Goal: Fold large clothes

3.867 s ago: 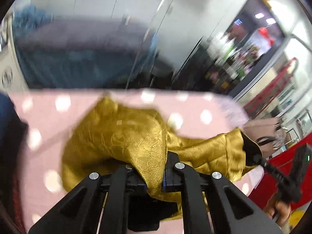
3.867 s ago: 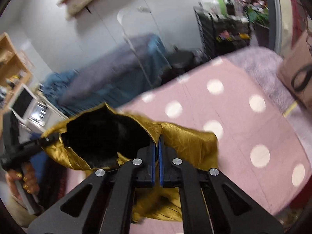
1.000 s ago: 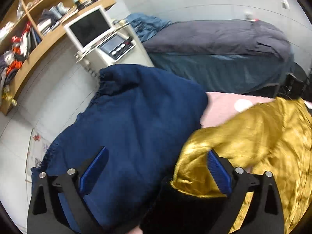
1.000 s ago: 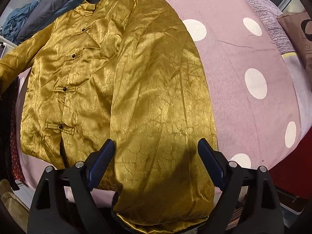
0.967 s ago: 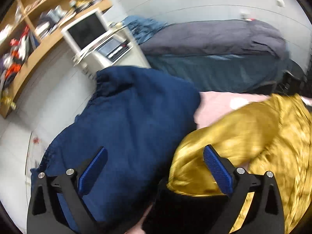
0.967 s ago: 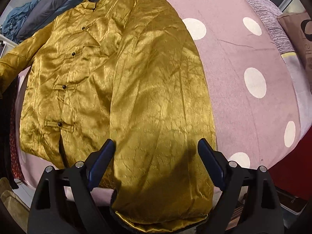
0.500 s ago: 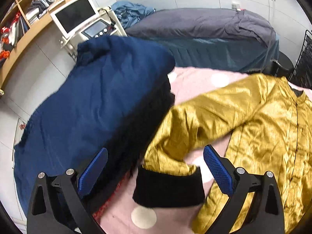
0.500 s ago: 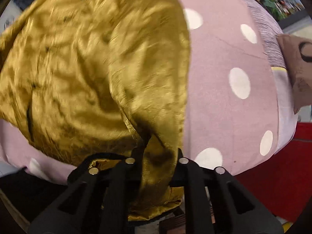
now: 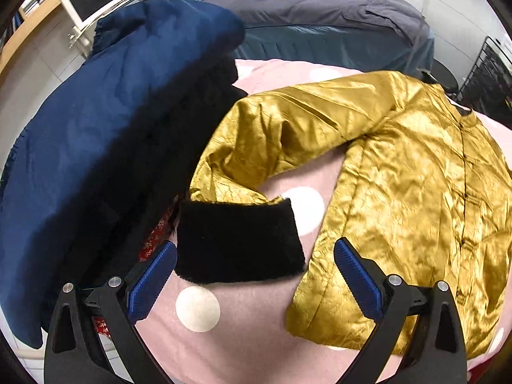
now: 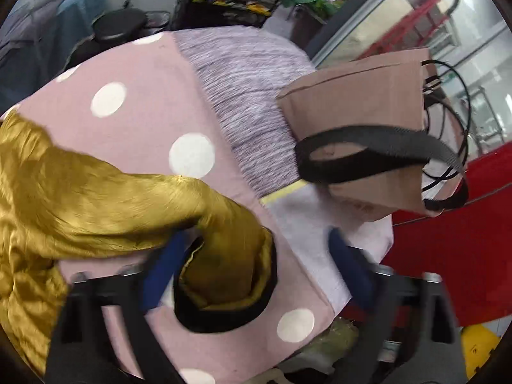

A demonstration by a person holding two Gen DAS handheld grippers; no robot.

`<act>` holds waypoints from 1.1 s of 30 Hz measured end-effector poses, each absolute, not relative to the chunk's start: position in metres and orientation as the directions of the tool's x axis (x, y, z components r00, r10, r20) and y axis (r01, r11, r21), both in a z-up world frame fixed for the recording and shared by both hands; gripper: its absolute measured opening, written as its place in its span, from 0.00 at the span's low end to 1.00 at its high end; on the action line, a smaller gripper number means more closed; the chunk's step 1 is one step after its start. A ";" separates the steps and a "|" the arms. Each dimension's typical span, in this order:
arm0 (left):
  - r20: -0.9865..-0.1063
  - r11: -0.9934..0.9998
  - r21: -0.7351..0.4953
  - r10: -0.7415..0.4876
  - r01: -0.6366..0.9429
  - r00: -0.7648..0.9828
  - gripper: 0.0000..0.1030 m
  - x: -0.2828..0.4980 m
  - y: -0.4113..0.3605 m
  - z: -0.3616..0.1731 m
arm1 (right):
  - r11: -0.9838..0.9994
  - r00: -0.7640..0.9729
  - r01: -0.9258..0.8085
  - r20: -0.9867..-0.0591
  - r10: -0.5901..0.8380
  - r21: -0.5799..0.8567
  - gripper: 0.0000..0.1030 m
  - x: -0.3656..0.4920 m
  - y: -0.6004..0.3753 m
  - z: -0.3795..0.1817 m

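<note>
The jacket [image 9: 416, 172] lies spread face-up on the bed [image 9: 256, 345], sleeves still out. Left gripper [image 9: 256, 275] is spread above the black cuff [image 9: 238, 240]; right gripper [image 10: 252, 268], jaws just opened wide, straddles the other cuff [image 10: 224, 288] near the bed's corner. Next, I judge, each must pinch its cuff and carry the sleeve across the chest

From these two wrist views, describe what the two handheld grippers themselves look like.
Both look alike. The left gripper has two matte black angular fingers with triangular cut-outs, silver round screw heads on top, and ribbed blue pads lining the inner faces. The right gripper shows the same black frame, silver screws and blue pads, though motion blur softens it. No cables, markings or sleeves show.
</note>
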State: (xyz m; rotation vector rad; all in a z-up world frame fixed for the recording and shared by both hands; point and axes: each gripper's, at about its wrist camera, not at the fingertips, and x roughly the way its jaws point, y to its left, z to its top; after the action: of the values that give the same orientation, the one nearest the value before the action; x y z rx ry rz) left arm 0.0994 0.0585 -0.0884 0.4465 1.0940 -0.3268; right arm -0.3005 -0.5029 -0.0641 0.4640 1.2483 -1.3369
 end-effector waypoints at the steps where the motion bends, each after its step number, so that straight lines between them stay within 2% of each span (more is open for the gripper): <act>1: -0.904 0.862 0.186 -0.038 0.472 0.426 0.94 0.098 0.059 -0.089 | 0.253 -0.195 0.904 -0.859 -0.474 -0.344 0.89 -0.297 -0.498 -0.060; 5: -0.914 0.849 0.176 -0.046 0.498 0.402 0.94 0.091 0.067 -0.101 | 0.406 0.028 0.895 -0.885 -0.464 -0.184 0.89 -0.269 -0.451 -0.062; 7: -0.924 0.841 0.168 -0.047 0.514 0.379 0.94 0.089 0.069 -0.110 | 0.533 0.107 0.836 -0.913 -0.394 -0.132 0.89 -0.249 -0.417 -0.080; 10: -0.939 0.816 0.145 -0.066 0.560 0.338 0.94 0.085 0.070 -0.127 | 0.677 0.175 0.736 -0.965 -0.196 -0.004 0.89 -0.231 -0.365 -0.123; 14: -0.957 0.778 0.134 -0.058 0.614 0.283 0.94 0.085 0.066 -0.153 | 0.649 0.153 0.746 -0.987 0.048 0.148 0.89 -0.248 -0.313 -0.189; 20: -0.991 0.726 0.043 -0.057 0.687 0.123 0.92 0.084 0.046 -0.195 | 0.535 0.206 0.797 -0.959 0.194 0.280 0.89 -0.285 -0.278 -0.217; 21: -0.995 0.714 0.029 -0.046 0.699 0.088 0.89 0.080 0.041 -0.205 | 0.523 0.223 0.796 -0.951 0.215 0.305 0.86 -0.288 -0.272 -0.220; 22: -0.997 0.704 0.017 -0.045 0.710 0.069 0.86 0.076 0.039 -0.211 | 0.525 0.225 0.790 -0.946 0.233 0.317 0.76 -0.288 -0.266 -0.224; 25: -0.998 0.695 -0.014 -0.054 0.719 0.033 0.54 0.066 0.034 -0.222 | 0.541 0.191 0.784 -0.947 0.257 0.305 0.49 -0.290 -0.252 -0.237; 26: -0.997 0.697 -0.051 -0.078 0.715 0.005 0.37 0.063 0.034 -0.222 | 0.544 0.185 0.786 -0.951 0.248 0.295 0.44 -0.290 -0.248 -0.236; 27: -0.996 0.693 -0.072 -0.090 0.717 -0.013 0.26 0.060 0.033 -0.218 | 0.545 0.195 0.782 -0.949 0.247 0.302 0.30 -0.292 -0.245 -0.233; 28: -0.995 0.681 -0.070 -0.096 0.729 -0.006 0.22 0.058 0.033 -0.214 | 0.535 0.219 0.778 -0.941 0.259 0.329 0.19 -0.294 -0.243 -0.230; 29: -0.995 0.665 -0.067 -0.104 0.744 0.003 0.18 0.055 0.033 -0.209 | 0.516 0.264 0.770 -0.923 0.279 0.376 0.17 -0.298 -0.242 -0.223; 33: -0.987 0.584 -0.078 -0.159 0.808 0.020 0.14 0.044 0.054 -0.176 | 0.551 0.291 0.745 -0.927 0.236 0.375 0.13 -0.318 -0.242 -0.190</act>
State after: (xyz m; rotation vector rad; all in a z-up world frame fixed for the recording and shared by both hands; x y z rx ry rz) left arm 0.0441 0.0544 -0.1756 0.6158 1.3500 -0.8285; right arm -0.3178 -0.2415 -0.1896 0.9773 1.2697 -0.4232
